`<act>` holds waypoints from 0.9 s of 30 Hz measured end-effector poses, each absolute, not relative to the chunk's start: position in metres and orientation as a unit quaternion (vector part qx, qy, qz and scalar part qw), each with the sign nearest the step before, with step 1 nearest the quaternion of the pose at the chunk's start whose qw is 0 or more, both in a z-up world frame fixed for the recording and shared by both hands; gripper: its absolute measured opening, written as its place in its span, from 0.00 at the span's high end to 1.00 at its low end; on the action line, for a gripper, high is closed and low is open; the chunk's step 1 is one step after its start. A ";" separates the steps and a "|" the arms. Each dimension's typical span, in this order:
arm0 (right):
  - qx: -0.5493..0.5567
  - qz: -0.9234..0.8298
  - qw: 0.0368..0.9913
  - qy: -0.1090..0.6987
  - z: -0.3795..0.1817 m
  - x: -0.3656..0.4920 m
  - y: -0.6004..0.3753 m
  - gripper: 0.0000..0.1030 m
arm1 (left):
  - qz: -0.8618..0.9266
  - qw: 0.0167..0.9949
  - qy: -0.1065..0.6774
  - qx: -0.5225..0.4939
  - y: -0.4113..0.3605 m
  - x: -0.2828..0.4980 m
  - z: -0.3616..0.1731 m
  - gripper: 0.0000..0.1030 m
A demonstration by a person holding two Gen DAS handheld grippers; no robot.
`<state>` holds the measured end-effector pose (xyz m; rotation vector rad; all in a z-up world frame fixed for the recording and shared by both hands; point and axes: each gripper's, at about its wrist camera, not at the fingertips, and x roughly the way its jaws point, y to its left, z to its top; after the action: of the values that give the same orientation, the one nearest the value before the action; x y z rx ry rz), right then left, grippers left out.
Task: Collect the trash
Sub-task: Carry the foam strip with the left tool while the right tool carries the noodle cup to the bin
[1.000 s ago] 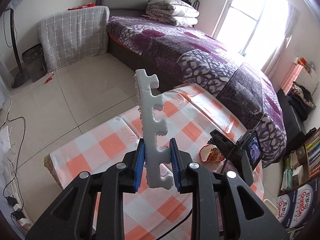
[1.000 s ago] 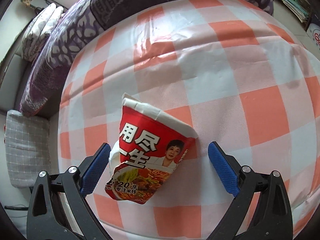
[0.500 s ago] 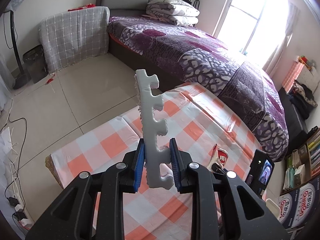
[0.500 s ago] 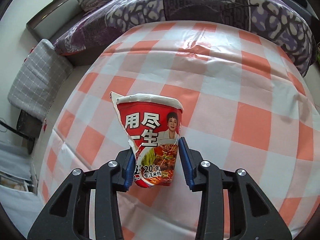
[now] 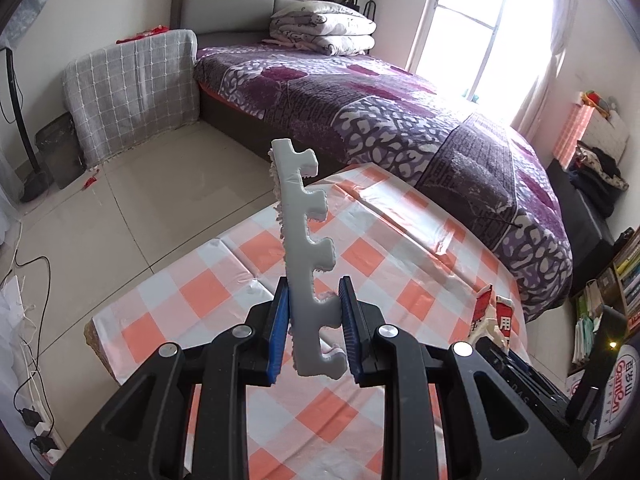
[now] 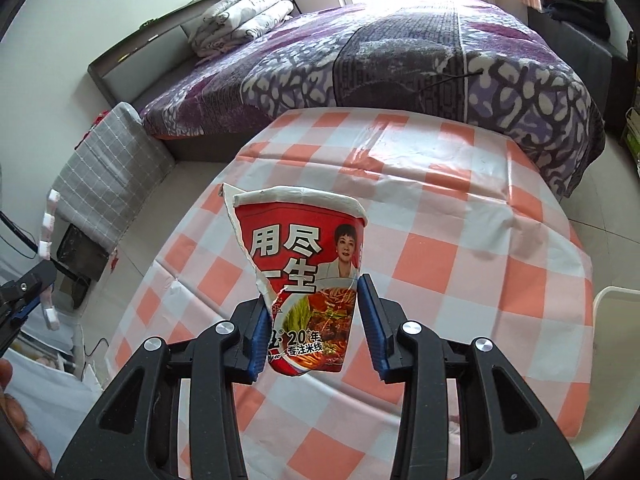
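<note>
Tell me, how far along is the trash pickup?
Both pieces are off the checkered table. The left gripper clamps a notched white foam strip; the right gripper clamps a torn red noodle cup. Left: dropping them in a bin.

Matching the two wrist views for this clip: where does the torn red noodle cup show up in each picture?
Left wrist view: the noodle cup peeks in at lower right, above the checked tablecloth, partly hidden by the right hand-held gripper's body.
Right wrist view: it fills the centre, clamped in the right hand-held gripper.
Shared landmark: the purple patterned bed.
</note>
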<state>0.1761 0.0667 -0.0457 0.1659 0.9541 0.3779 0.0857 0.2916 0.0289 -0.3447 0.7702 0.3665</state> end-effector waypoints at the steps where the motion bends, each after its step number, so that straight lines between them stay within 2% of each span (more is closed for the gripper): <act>1: 0.080 0.179 0.869 0.455 -0.043 0.174 0.062 0.63 | 0.176 0.896 0.373 -0.164 0.289 0.087 0.028 0.76; 20: 0.105 0.152 0.875 0.447 -0.049 0.154 -0.020 0.62 | 0.158 0.903 0.385 -0.105 0.229 0.108 0.013 0.76; 27: 0.114 0.139 0.885 0.430 -0.037 0.151 -0.046 0.62 | 0.137 0.921 0.351 -0.101 0.196 0.108 0.023 0.76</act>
<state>0.1505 -0.0457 -0.0375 0.2369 0.8949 0.2886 0.1080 0.1963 0.0227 -0.2082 0.7219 0.2819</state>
